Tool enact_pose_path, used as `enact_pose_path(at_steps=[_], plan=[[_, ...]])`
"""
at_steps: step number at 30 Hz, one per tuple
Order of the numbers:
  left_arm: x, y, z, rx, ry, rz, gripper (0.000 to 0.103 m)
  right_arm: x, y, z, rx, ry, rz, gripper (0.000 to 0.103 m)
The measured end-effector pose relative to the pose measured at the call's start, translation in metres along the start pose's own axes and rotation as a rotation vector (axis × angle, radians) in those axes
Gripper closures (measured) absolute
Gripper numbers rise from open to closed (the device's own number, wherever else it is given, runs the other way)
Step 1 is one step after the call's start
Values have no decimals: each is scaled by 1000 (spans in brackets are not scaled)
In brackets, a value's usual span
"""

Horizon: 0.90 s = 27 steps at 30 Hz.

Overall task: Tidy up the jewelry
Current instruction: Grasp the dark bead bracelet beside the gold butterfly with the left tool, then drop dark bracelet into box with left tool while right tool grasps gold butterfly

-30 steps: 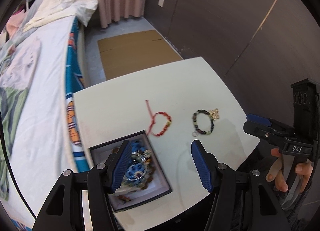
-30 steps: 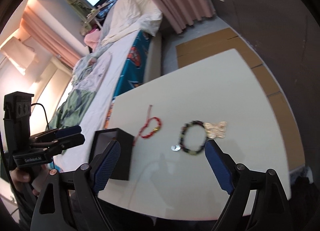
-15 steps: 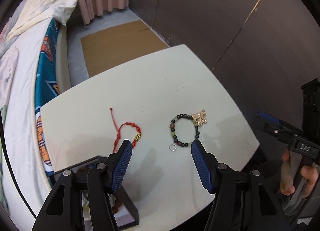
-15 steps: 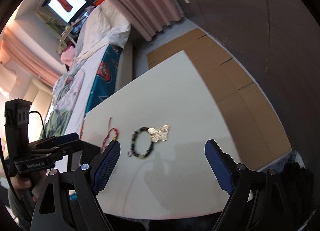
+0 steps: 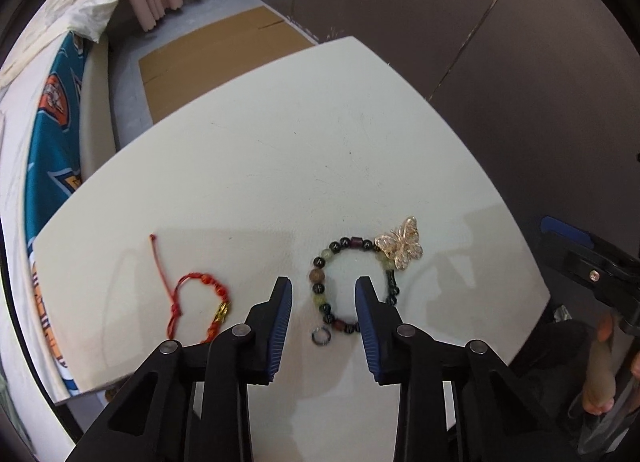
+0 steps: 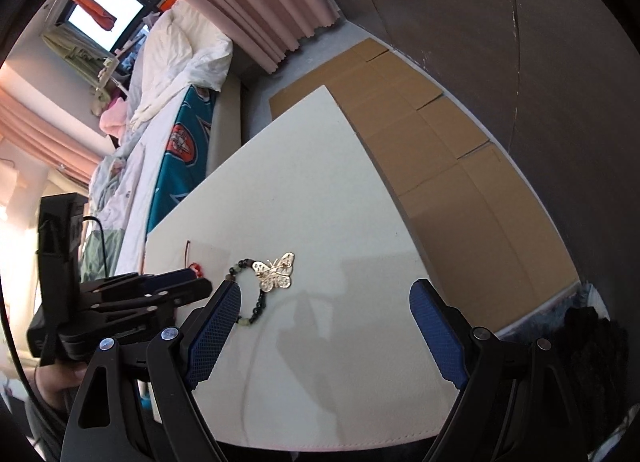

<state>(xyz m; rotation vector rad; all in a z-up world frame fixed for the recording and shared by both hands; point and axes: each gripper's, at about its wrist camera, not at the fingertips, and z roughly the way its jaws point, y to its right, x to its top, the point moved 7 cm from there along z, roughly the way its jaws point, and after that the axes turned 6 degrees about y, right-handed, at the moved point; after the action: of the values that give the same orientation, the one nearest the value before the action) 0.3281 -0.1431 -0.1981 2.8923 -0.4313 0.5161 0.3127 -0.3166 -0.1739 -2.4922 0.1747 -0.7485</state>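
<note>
A dark beaded bracelet [image 5: 320, 282] lies on the white table [image 5: 300, 150], with a gold butterfly brooch [image 5: 401, 243] at its upper right and a small metal ring [image 5: 320, 336] just below it. A red cord bracelet [image 5: 200, 296] lies to the left. My left gripper [image 5: 323, 294] is open, its blue pads either side of the bracelet's lower left arc, above the table. My right gripper [image 6: 324, 310] is open and empty near the table's front edge; the butterfly brooch [image 6: 277, 271] and beaded bracelet [image 6: 256, 304] lie ahead on its left, by its left pad.
A bed with teal patterned sheet [image 5: 52, 110] runs along the table's left side. Flattened cardboard [image 6: 440, 166] covers the floor beyond and right of the table. A dark wall [image 5: 480, 22] stands behind. The left gripper's body [image 6: 120, 302] shows in the right wrist view.
My left gripper has moved right from over the jewelry box to the beaded bracelet; the box has left its view. My right gripper has swung right, away from the red bracelet.
</note>
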Motion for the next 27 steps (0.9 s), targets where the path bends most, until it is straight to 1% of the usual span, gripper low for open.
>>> enact_pose_path(at_steps=[5,7,8,9,10,12,14,17,23,27], plan=[[4,0,16,23,-17,10,75,2,3,-1,-14,11,7,16],[2,0,25,33,-35,14,80,2,1,0,-14,12,10,16],[-1,0,30,35,-51,15,87,2,0,1,-13,10,12,16],[0,1,29,44,-31,22,91,3,0,3,-13,8,12,16],[0,2,29,43,-29,31,93,3,-2,5,-14,3,6,16],[-1,0,27,36,-23,23,93,3,-4,11,-20,-11,-6,16],[1,-5,15,47,12,17,93,3,-7,19,-26,-31,-18,16],[4,-9,-2,19,34,5,93,1,-14,28,-37,-49,-56,16],[9,-16,-30,14,76,-1,93,-7,-36,42,-58,-75,-186,17],[9,-26,-50,19,108,-22,93,-15,-50,51,-96,-87,-291,19]])
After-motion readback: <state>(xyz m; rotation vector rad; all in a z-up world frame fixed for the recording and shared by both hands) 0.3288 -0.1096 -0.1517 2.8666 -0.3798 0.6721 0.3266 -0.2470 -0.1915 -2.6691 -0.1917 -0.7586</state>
